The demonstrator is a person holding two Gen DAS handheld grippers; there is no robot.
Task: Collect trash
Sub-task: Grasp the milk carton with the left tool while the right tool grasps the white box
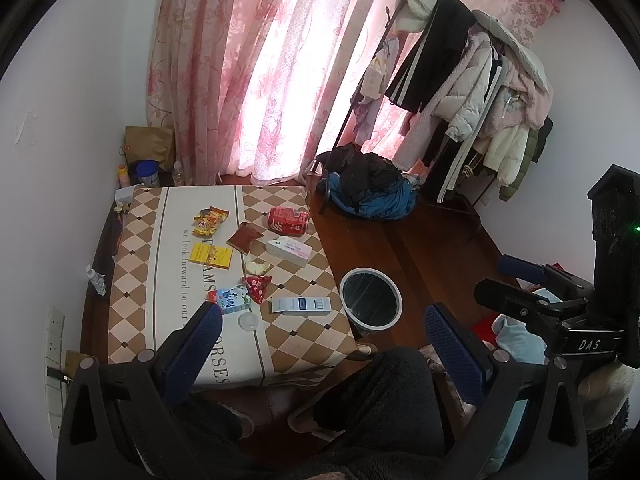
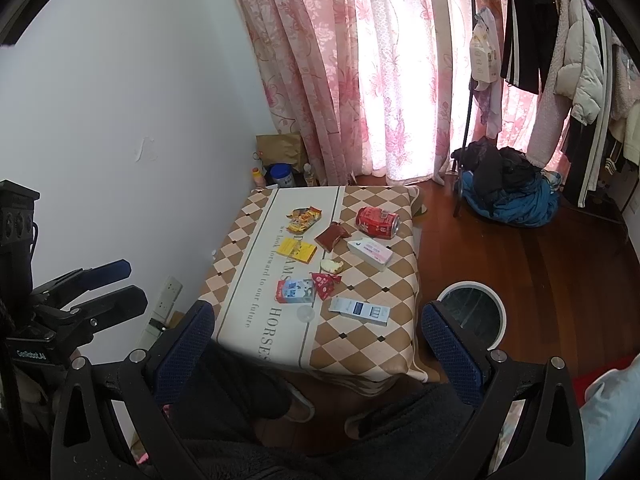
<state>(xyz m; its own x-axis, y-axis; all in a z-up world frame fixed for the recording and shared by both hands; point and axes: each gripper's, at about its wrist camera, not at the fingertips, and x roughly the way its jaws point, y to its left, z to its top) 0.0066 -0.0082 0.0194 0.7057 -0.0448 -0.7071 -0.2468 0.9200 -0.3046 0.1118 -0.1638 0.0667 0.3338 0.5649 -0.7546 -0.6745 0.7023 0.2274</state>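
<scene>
Trash lies scattered on a checkered table (image 1: 172, 240) (image 2: 360, 344): a red can (image 1: 289, 221) (image 2: 378, 222), a yellow snack wrapper (image 1: 210, 220), a brown packet (image 1: 244, 237), a yellow box (image 1: 211, 256), a white-and-pink box (image 1: 289, 251), a red wrapper (image 1: 256, 286), a blue carton (image 1: 232, 300) (image 2: 294, 292) and a white-and-blue box (image 1: 302, 305) (image 2: 360, 311). A round bin (image 1: 370, 270) (image 2: 468, 285) stands on the floor right of the table. My left gripper (image 1: 323, 309) (image 2: 136, 282) and right gripper (image 2: 317, 307) (image 1: 491, 278) hover open, short of the table's near edge, holding nothing.
A person's dark-trousered legs and slippers (image 2: 296, 404) fill the near floor. A clothes rack (image 1: 480, 92) and a pile of dark and blue clothes (image 1: 372, 188) stand past the bin. Bottles and a paper bag (image 1: 148, 148) sit in the corner by the pink curtain.
</scene>
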